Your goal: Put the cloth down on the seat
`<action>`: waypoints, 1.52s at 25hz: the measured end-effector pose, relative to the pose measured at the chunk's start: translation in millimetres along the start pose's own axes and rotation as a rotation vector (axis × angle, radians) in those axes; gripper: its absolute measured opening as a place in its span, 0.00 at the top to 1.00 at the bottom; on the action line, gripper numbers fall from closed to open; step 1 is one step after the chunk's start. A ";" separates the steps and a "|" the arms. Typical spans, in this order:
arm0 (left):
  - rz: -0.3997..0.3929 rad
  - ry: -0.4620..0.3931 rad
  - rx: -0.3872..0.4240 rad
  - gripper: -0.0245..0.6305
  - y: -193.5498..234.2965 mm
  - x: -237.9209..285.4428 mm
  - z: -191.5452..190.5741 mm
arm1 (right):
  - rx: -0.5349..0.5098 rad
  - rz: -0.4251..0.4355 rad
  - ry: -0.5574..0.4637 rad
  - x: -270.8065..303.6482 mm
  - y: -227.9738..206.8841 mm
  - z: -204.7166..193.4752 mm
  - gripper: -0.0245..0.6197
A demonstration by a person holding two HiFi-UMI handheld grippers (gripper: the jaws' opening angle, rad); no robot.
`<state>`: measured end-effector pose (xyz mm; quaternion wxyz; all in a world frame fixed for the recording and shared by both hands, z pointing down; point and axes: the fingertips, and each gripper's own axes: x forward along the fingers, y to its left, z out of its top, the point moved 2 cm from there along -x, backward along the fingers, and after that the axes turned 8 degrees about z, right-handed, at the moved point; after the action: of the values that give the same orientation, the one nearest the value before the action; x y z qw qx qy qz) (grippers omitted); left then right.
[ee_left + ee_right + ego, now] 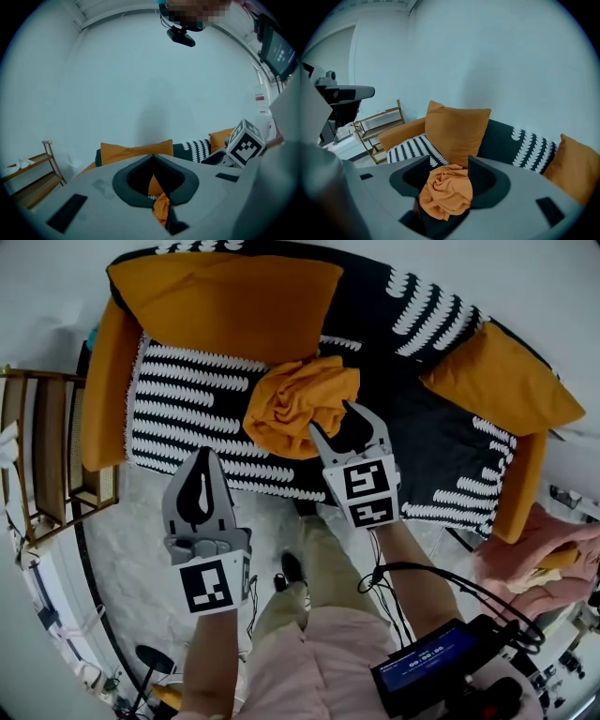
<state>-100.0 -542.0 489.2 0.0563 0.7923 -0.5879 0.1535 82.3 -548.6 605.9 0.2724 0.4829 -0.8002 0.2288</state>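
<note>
The orange cloth [298, 401] lies bunched on the black-and-white patterned sofa seat [183, 399], near its middle. My right gripper [336, 420] is at the cloth's near right edge. It is open, its fingers spread in a V with dark seat showing between them. In the right gripper view the cloth [446, 190] fills the gap between the jaws of the right gripper [446, 165]. My left gripper [202, 456] is shut and empty, held off the seat's front edge, over the floor. In its own view the left gripper [161, 202] points at the sofa.
An orange cushion [225, 301] leans on the sofa back and another [502, 376] sits at the right end. A wooden shelf [47, 446] stands to the left. Pink fabric [539, 554] lies at the right. A screen device [427, 662] with cables hangs near my right arm.
</note>
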 end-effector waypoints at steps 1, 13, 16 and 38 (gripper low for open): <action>0.001 -0.003 -0.001 0.95 -0.5 -2.8 2.2 | -0.003 -0.002 -0.006 -3.5 1.4 1.3 0.57; 0.017 -0.080 0.033 0.95 -4.5 -43.2 28.2 | -0.036 -0.018 -0.118 -53.6 21.4 32.3 0.59; 0.021 -0.107 0.033 0.95 -3.2 -52.2 37.5 | -0.047 -0.024 -0.172 -71.4 32.0 47.4 0.62; 0.034 -0.318 -0.030 0.95 18.8 -239.6 120.4 | -0.170 -0.025 -0.617 -265.5 217.9 119.8 0.95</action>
<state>-159.2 -361.1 299.4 -0.0281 0.7955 -0.6050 0.0181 -36.8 -358.4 319.6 0.0592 0.5150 -0.8552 0.0006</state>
